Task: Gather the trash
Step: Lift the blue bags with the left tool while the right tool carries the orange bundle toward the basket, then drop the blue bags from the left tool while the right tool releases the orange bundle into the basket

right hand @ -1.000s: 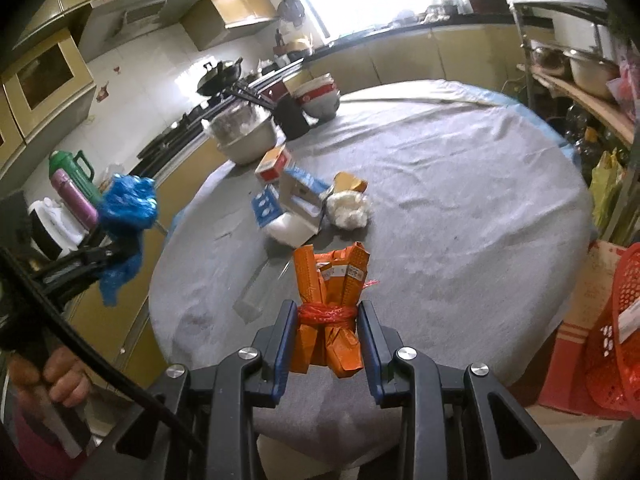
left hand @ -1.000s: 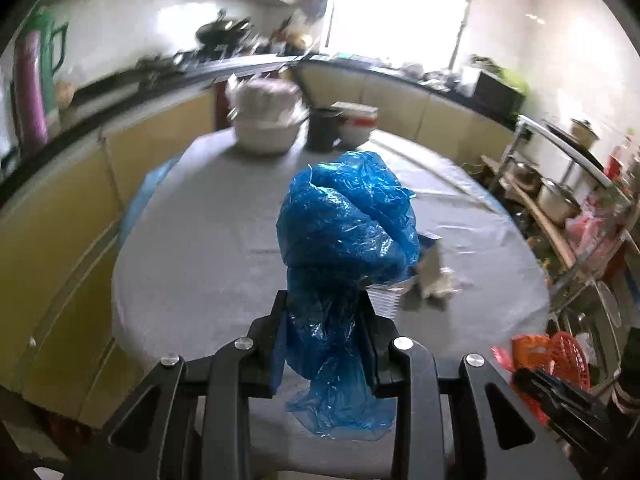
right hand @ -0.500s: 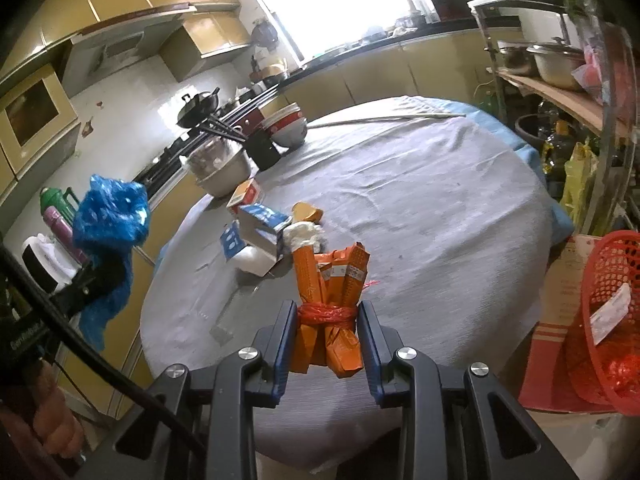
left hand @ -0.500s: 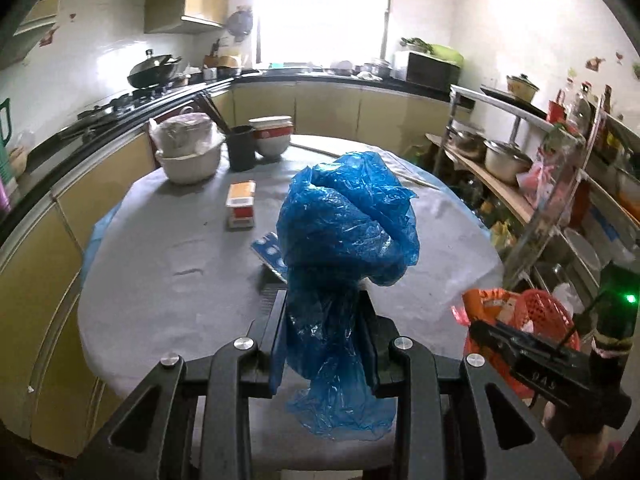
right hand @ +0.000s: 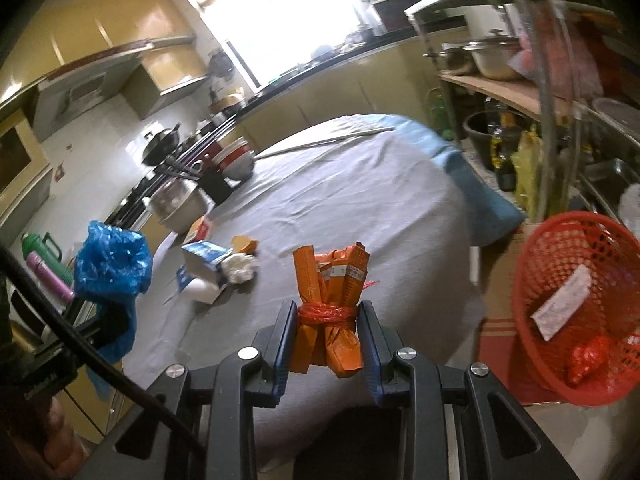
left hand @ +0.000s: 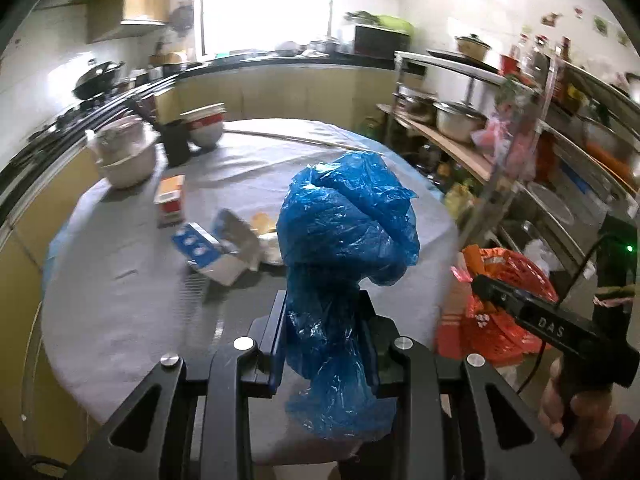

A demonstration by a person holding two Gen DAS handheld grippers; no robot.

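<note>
My left gripper (left hand: pixel 324 320) is shut on a crumpled blue plastic bag (left hand: pixel 344 236), held in the air near the round table's front edge. The bag also shows in the right wrist view (right hand: pixel 112 268). My right gripper (right hand: pixel 328 328) is shut on a bundle of orange packets (right hand: pixel 330 280) tied with red string, held above the table's near edge. A red mesh basket (right hand: pixel 572 304) stands on the floor at the right with a paper slip and a red wrapper in it. It also shows in the left wrist view (left hand: pixel 516 272). Loose trash lies on the table: a blue-white carton (right hand: pixel 204 256), a white paper wad (right hand: pixel 240 272), an orange piece (right hand: pixel 244 245).
The grey-clothed round table (right hand: pixel 360 184) carries bowls (left hand: pixel 206 126), a pot (left hand: pixel 124 156), a black holder (left hand: pixel 176 144) and a red-white box (left hand: pixel 170 196) at the back. A metal shelf rack (left hand: pixel 520 128) with pots stands right. Kitchen counters run along the walls.
Both grippers have swung to the right, still holding their loads. The red basket has come further into view on the right.
</note>
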